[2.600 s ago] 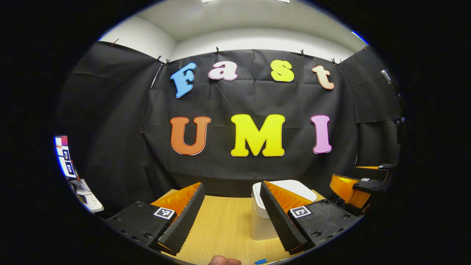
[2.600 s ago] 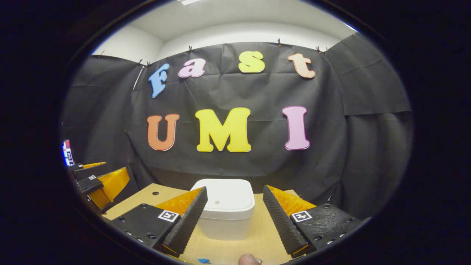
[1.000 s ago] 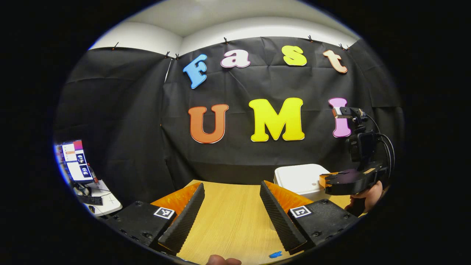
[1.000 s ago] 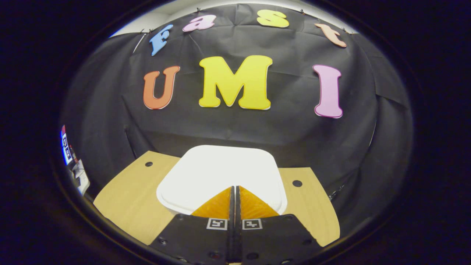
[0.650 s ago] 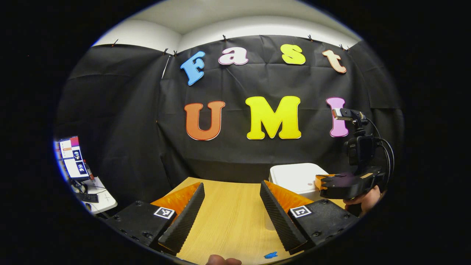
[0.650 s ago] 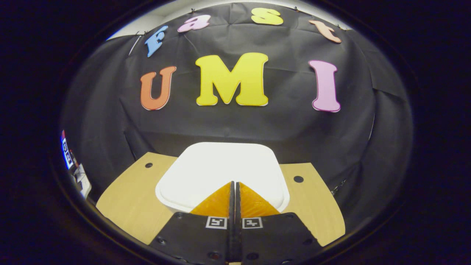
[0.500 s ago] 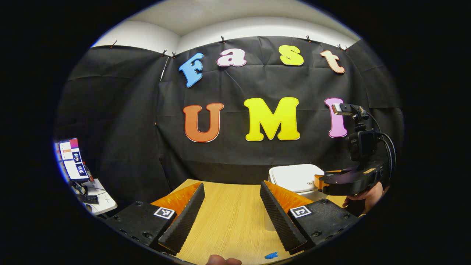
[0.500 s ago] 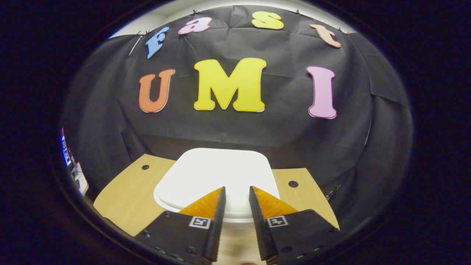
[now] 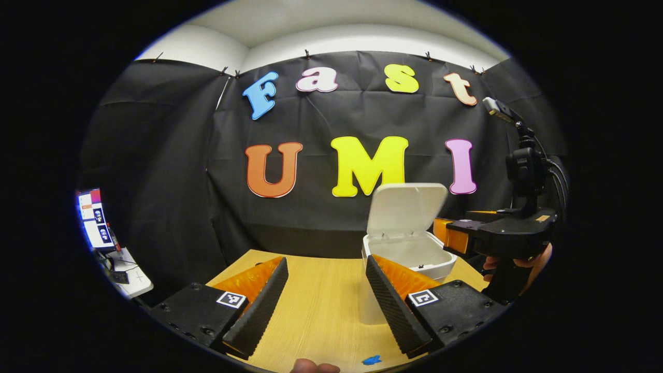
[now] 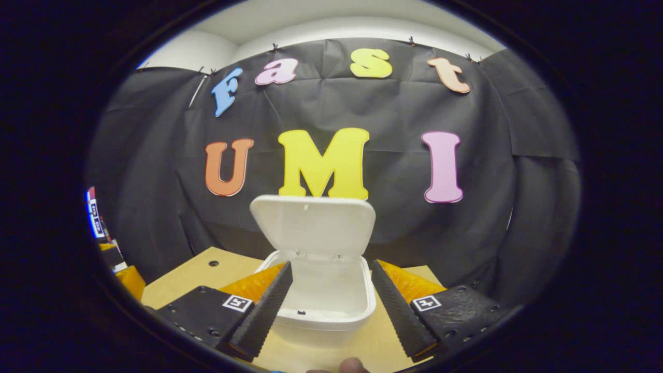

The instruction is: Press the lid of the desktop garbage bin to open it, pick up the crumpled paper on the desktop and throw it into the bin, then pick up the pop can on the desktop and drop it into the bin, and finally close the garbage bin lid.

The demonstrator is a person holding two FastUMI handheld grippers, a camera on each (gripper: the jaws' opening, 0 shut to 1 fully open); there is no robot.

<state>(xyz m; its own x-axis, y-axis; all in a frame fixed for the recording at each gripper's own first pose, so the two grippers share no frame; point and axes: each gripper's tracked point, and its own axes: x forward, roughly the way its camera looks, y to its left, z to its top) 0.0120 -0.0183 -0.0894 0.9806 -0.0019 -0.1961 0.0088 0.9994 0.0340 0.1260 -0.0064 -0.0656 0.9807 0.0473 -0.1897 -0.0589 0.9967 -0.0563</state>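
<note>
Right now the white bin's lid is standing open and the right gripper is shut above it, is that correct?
Not quite: the right gripper is open, its jaws spread either side of the white bin, as the right gripper view shows. The lid is indeed standing open.

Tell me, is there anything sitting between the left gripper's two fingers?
In the left gripper view, only bare wooden table shows between the left gripper's spread fingers. The open white bin stands behind the finger nearer the right gripper.
</note>
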